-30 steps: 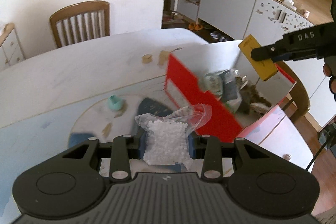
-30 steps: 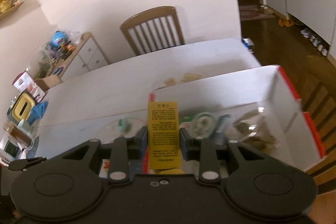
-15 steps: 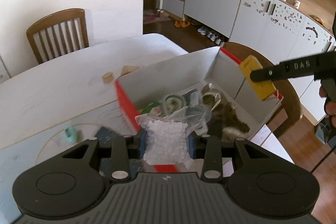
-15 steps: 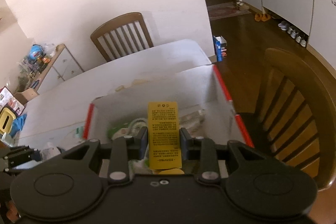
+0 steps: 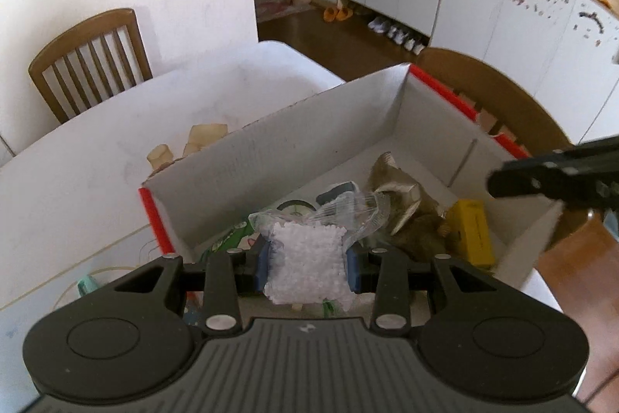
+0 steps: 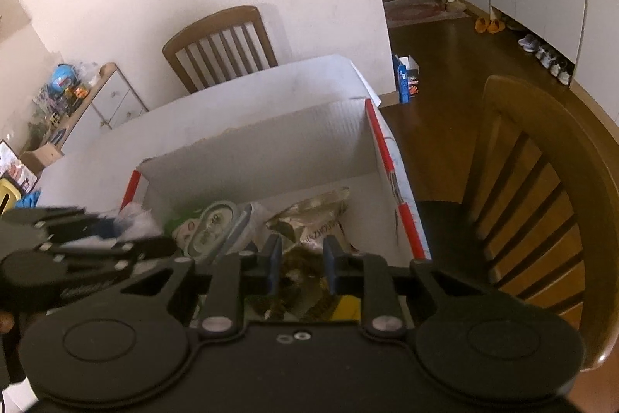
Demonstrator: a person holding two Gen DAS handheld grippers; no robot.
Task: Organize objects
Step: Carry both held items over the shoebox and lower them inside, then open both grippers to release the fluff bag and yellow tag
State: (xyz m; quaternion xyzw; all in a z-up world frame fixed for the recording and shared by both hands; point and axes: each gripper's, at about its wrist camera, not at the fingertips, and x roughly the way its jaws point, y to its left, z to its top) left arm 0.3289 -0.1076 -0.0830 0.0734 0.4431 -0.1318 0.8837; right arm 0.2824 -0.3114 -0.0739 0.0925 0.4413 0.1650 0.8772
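My left gripper [image 5: 307, 268] is shut on a clear bag of white pellets [image 5: 309, 258] and holds it over the near left part of a white cardboard box with red edges [image 5: 294, 138]. The yellow packet [image 5: 474, 233] lies inside the box at its right end. My right gripper [image 6: 298, 264] is open and empty above the box [image 6: 255, 149]; a strip of the yellow packet [image 6: 346, 308] shows below it. The box also holds a brown foil pouch [image 6: 313, 219], a round tin [image 6: 212, 227] and green packaging [image 5: 232, 239].
The box stands on a white table [image 5: 96, 157] near its right edge. Small tan pieces [image 5: 201, 138] lie behind the box, a teal object [image 5: 87, 287] to its left. A wooden chair [image 6: 541, 204] stands right of the table, another [image 5: 89, 60] behind it.
My right gripper has opened and let go of the yellow packet, which now lies in the box. My left gripper has moved right with the pellet bag to above the box.
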